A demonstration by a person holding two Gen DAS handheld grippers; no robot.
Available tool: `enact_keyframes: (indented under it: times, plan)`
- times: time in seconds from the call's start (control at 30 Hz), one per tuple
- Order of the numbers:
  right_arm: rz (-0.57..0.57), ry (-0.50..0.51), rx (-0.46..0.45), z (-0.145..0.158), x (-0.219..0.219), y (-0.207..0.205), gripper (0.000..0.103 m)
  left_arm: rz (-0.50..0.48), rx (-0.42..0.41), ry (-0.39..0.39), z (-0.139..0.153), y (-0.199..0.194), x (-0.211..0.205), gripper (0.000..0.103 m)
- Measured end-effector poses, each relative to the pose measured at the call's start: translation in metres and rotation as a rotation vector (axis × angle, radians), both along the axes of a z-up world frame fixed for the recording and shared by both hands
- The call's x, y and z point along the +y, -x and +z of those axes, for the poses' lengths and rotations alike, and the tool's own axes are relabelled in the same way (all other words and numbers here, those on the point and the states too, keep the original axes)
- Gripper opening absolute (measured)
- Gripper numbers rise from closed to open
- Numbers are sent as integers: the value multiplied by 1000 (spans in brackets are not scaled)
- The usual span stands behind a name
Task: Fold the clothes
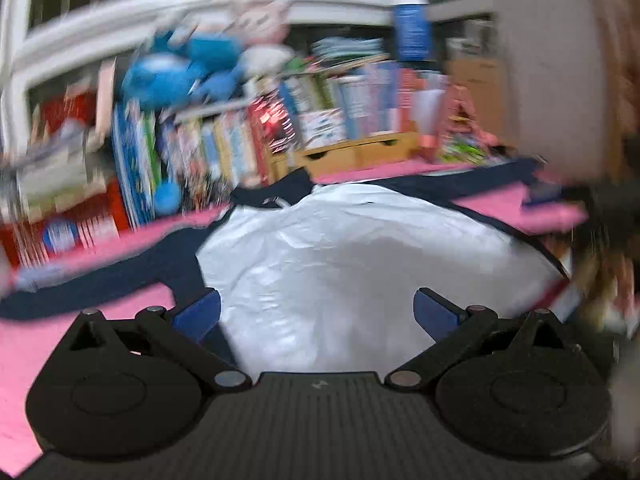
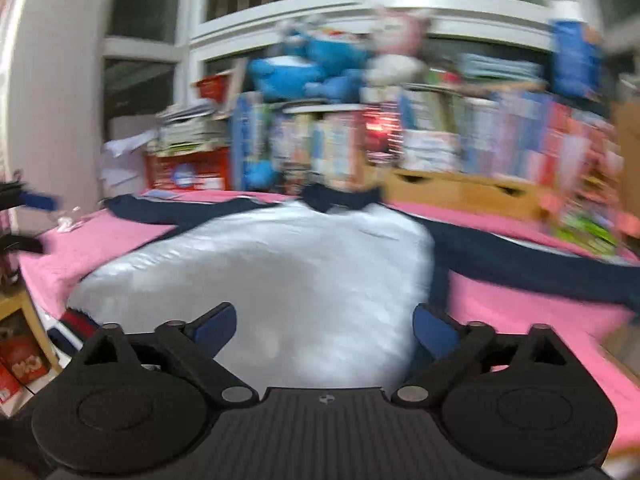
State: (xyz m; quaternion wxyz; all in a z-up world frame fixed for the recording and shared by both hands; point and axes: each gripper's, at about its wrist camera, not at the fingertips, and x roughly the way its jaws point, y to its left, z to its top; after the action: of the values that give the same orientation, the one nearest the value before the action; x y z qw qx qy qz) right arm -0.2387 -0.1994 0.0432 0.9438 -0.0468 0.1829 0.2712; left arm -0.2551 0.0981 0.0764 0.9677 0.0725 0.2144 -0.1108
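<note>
Jacket [image 2: 256, 264], white body w/ navy sleeves: lies flat on pink cover [image 2: 520, 312], sleeves spread left and right, collar far. Fabric looks thin, light, prob. slippery; pinch at sleeve end or hem. Left gripper [image 1: 316, 312] and right gripper [image 2: 324, 328]: both wide, holding nothing.

Garment [image 2: 256, 264] spread flat on the surface [image 2: 520, 312], collar toward the far side, sleeves out left and right. Behind it — rows of books [image 2: 460, 136], drawer box [image 2: 460, 192] at their foot, plush toys [image 2: 312, 68] on top.
</note>
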Motion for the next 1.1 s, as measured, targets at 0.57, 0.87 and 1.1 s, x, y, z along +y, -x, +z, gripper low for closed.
enact_keyframes:
  times: [0.57,0.87,1.1]
  plan:
    - [-319,98,80,-37,-22,-30,83,127,225,29,-13,-23,32,103]
    - [-57,28,33,-35,66,-1,53,58,291,-8,-1,-129,-31,27]
    - [-65,29,40,-52,92,-1,53,107,410,-47,-33,-235,-67,24]
